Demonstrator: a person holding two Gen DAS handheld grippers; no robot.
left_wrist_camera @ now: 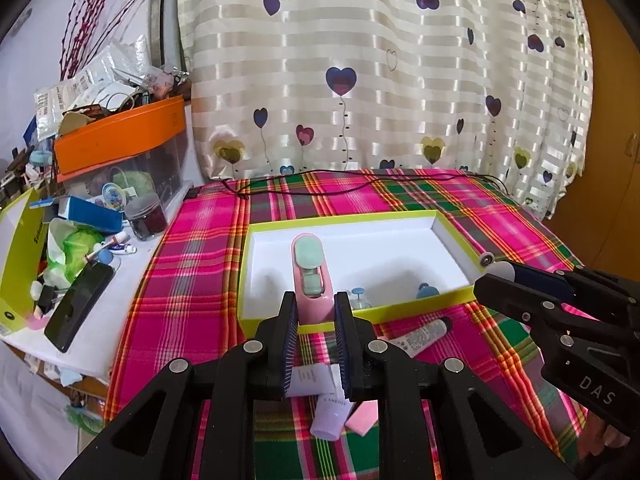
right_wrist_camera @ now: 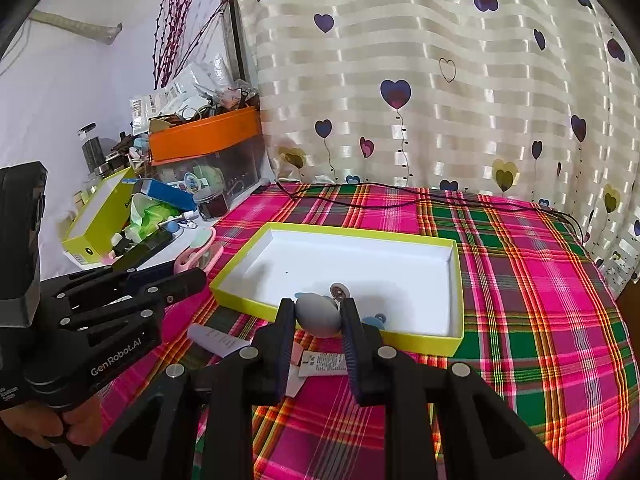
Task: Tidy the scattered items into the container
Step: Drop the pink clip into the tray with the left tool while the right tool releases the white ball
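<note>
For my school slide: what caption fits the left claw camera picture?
Left claw grips a pink clip over the white box.

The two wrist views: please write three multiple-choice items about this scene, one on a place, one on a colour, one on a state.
1. Where does the white tube lie?
A. inside the box
B. on the plaid cloth in front of the box
C. on the side table

2. What colour is the rim of the box?
A. yellow-green
B. orange
C. blue

3. What does the left gripper hold?
A. nothing
B. a phone
C. a pink and mint clip

Answers: 1 B, it lies outside the near wall. 2 A, the outer wall is lime. 3 C, both pads press on its pink body.
</note>
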